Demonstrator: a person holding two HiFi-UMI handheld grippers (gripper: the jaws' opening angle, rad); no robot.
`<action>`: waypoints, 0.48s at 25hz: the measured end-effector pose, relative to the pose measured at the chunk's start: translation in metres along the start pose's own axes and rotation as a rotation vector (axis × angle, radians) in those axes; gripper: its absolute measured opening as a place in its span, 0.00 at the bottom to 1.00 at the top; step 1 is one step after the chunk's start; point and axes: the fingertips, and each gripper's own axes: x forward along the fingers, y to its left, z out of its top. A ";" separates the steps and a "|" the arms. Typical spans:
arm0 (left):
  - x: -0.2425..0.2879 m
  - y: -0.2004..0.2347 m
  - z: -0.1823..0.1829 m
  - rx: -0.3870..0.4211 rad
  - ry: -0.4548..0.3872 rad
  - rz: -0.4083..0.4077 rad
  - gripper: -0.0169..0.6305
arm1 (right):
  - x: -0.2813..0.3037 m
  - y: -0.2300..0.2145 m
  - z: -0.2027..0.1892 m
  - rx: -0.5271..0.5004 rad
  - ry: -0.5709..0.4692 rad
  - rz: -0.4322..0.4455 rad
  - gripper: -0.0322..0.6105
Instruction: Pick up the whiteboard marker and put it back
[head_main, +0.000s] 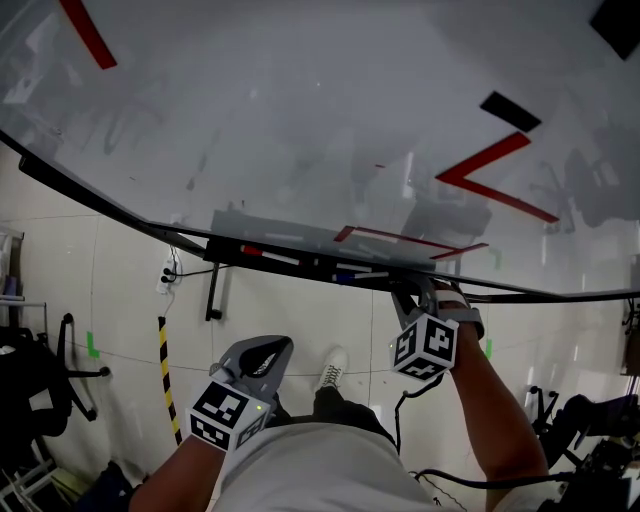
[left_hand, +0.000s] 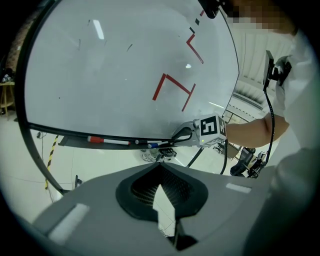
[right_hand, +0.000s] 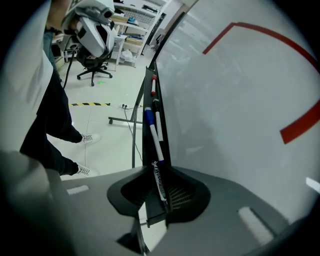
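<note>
Right gripper (right_hand: 158, 170) clenched on the dark whiteboard marker (right_hand: 160, 185), which is down at the tray (right_hand: 147, 150).
Only the right gripper view shows the grasp: the marker lies along the tray, end-on to a blue-capped marker (right_hand: 151, 131), below the whiteboard (head_main: 300, 120). The left gripper view adds a red-capped marker (left_hand: 107, 141) farther along. It also shows the left gripper (left_hand: 160, 175) closed, with nothing between its jaws. The head view puts it low, well apart from the tray.

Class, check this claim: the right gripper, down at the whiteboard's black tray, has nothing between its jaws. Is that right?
Not right. The right gripper is at the black tray, but its jaws are closed on a white whiteboard marker with black print. The right gripper view shows this.
</note>
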 end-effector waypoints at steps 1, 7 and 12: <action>0.000 0.000 -0.001 -0.002 0.000 0.000 0.05 | 0.002 0.000 0.000 0.000 0.006 0.010 0.18; -0.001 0.005 -0.003 -0.017 0.001 0.007 0.05 | 0.007 0.003 0.000 -0.011 0.026 0.084 0.18; -0.002 0.008 -0.005 -0.033 0.006 0.014 0.05 | 0.013 0.007 -0.003 -0.072 0.083 0.160 0.13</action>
